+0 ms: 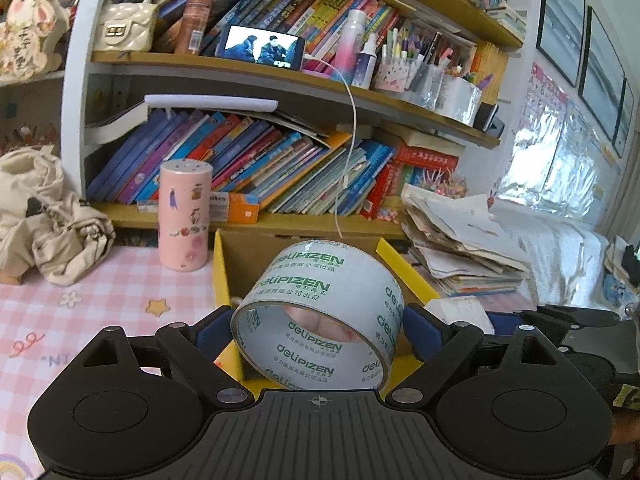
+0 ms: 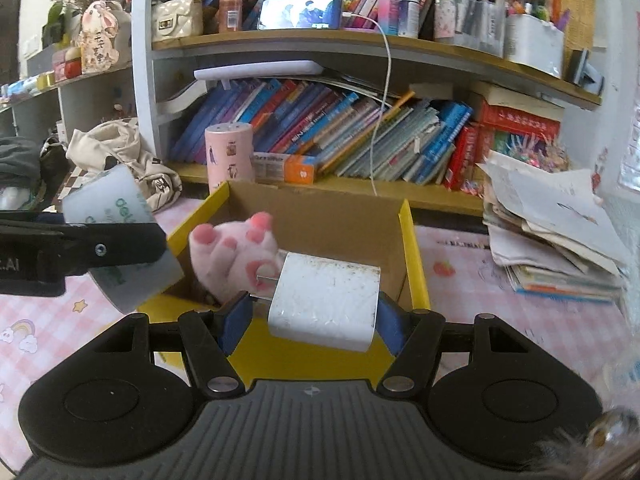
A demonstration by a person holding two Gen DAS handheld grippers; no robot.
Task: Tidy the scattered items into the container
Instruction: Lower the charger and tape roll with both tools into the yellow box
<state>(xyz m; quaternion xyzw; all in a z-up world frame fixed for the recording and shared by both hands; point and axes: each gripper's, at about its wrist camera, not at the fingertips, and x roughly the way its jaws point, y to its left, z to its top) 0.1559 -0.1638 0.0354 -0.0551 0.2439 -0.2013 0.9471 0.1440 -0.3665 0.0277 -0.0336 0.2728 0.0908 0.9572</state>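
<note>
My left gripper [image 1: 318, 330] is shut on a roll of clear tape [image 1: 320, 312] with green print, held over the near left part of the open yellow-rimmed cardboard box [image 1: 222, 264]. My right gripper [image 2: 314, 314] is shut on a white charger plug [image 2: 326, 300], held above the box's near edge [image 2: 412, 248]. A pink plush cat paw [image 2: 232, 252] lies inside the box. In the right wrist view the left gripper's finger and the tape roll [image 2: 124, 208] show at the left, by the box's left wall.
A pink cylinder bottle [image 1: 185, 216] stands behind the box's left corner. A beige cloth bag [image 1: 44, 216] lies at the left. A messy stack of papers [image 1: 460, 240] sits to the right. A bookshelf [image 1: 240, 168] stands behind, with a white cable [image 1: 352, 140] hanging down.
</note>
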